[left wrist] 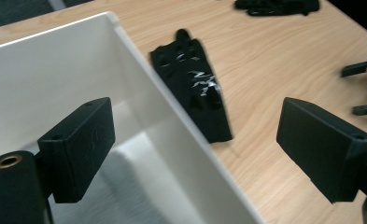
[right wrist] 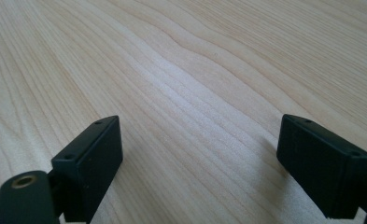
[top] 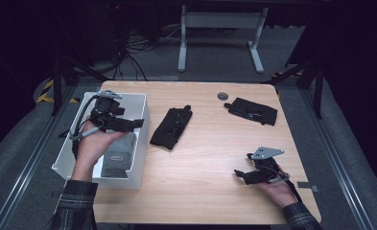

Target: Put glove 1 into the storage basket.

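Observation:
My left gripper (top: 137,123) hangs open above the right wall of a white bin (top: 143,125), nothing between its jaws. Inside the bin lies a grey folded cloth item (top: 117,157). A black glove (top: 172,127) lies flat on the table just right of the bin; the left gripper view has the same glove (left wrist: 194,86) beyond the bin wall (left wrist: 172,126). A second black glove (top: 252,110) rests at the table's far right. My right gripper (top: 240,174) sits low over bare wood near the front right, jaws open and empty (right wrist: 200,158).
A small dark round disc (top: 222,96) lies near the far edge of the wooden table (top: 210,158). Beyond the table stand a white desk frame (top: 219,33) and loose cables on the floor. The right gripper's jaws (left wrist: 365,88) appear at the left gripper view's right edge.

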